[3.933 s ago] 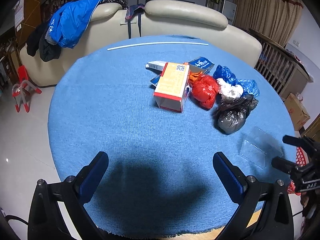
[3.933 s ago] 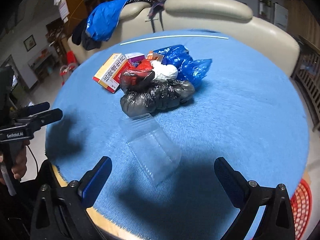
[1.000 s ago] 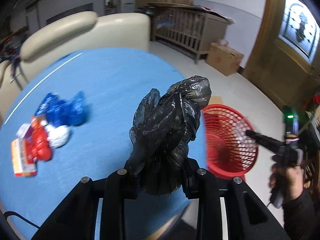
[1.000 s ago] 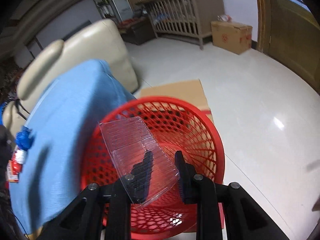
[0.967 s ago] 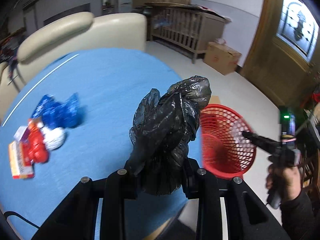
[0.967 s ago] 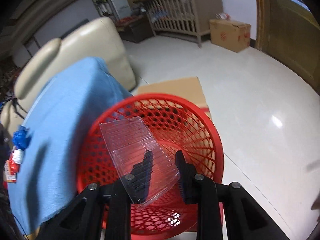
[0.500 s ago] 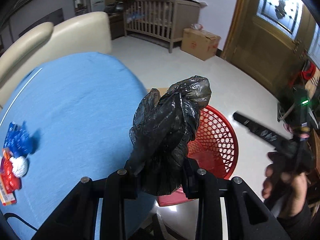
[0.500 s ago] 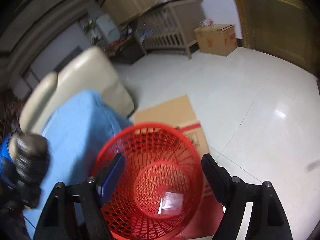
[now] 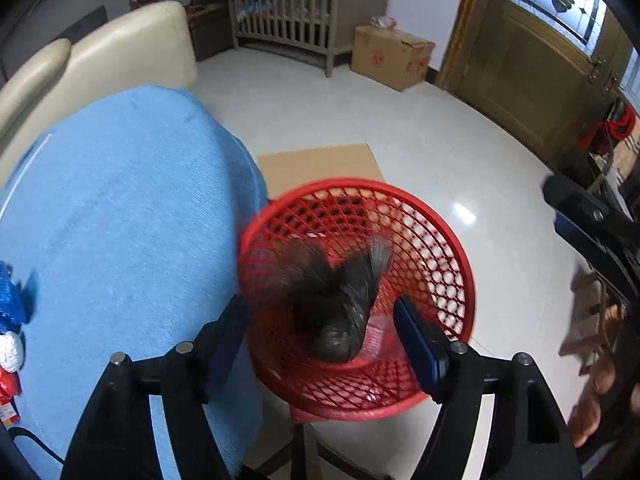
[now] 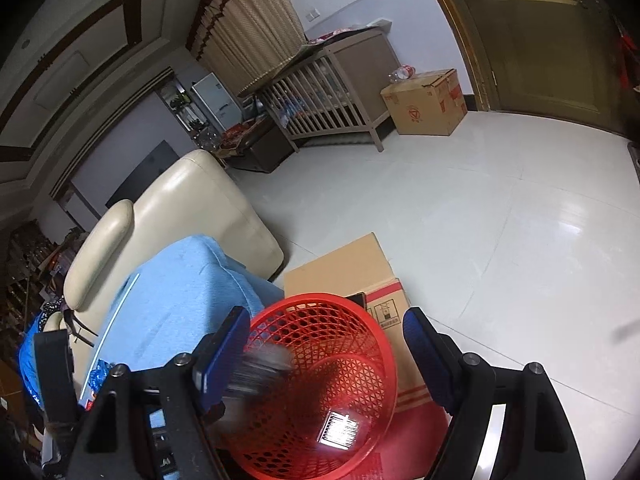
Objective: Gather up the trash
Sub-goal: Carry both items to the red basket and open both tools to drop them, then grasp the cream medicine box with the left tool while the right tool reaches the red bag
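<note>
In the left wrist view the left gripper [image 9: 322, 344] fills the bottom of the frame, its jaws opening, the blue-padded fingers [image 9: 420, 348] spread apart and pressing on nothing. Between and just beyond them a black plastic bag [image 9: 336, 300] shows as a motion-blurred lump inside the red basket [image 9: 448, 248], clear of both pads. The basket's mesh wall takes up the lower middle of the frame, and its left rim sits just beside the edge of the blue tablecloth [image 9: 120, 220]. At the far left edge, on the cloth, lie a blue bag [image 9: 10, 296], a white wad [image 9: 10, 354] and something red, well apart from the basket. Behind the basket a flat sheet of cardboard [image 9: 320, 164] lies on the white floor. Toward the top stand a cream sofa [image 9: 120, 52], a wooden crib [image 9: 296, 8] and a cardboard box [image 9: 390, 58]. At the right edge the right gripper [image 9: 592, 224] shows dark and partly cut off.

In the right wrist view the right gripper [image 10: 324, 354] is at the bottom, jaws wide and empty. Below them sits the same red basket [image 10: 376, 360], with a clear plastic container [image 10: 340, 430] glinting on its bottom and a grey blur at its left rim. The left gripper [image 10: 52, 376] shows at the lower left.
</note>
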Available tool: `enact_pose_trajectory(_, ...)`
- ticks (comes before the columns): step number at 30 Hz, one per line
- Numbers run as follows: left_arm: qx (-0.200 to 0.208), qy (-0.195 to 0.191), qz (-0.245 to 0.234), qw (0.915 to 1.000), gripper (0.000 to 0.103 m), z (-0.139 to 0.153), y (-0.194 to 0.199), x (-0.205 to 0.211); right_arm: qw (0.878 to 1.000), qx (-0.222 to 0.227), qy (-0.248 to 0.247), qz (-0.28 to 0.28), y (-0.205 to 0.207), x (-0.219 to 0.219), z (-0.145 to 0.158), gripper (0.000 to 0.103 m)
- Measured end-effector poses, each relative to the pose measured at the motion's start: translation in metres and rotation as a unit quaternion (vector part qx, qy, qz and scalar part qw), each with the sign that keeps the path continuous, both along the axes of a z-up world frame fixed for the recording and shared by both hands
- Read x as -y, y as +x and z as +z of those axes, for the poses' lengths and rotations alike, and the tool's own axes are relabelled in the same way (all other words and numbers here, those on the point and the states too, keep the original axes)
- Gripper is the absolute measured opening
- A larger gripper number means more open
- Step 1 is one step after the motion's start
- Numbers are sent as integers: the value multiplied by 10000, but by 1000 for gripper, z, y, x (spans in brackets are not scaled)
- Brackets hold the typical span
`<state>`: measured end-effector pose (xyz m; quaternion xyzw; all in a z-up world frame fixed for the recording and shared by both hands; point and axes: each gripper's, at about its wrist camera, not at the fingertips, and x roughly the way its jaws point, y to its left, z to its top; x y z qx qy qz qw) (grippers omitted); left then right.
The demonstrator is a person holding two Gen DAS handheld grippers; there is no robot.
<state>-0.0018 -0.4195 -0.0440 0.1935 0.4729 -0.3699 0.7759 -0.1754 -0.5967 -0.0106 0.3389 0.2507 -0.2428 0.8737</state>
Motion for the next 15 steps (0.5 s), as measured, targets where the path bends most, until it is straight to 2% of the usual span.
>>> enact_pose_trajectory(3,-35,-68,79,9999,75,9,8,-13,10000,49,-16,24,1,-2,3,82)
enact_pose_trajectory(7,166,-250,341,9990,75,29,21,-55,9999,90,-104,90,3,-8,10,82)
enact_pose_trajectory(12,364,-442,1056,9928,78,40,40,-144,9992,33,-179,347,19,-29,14,82)
enact_pose_trajectory(15,430,-457,1684,9837,78,38,47,-206,9976,-52,-258,645,36,-53,11,82)
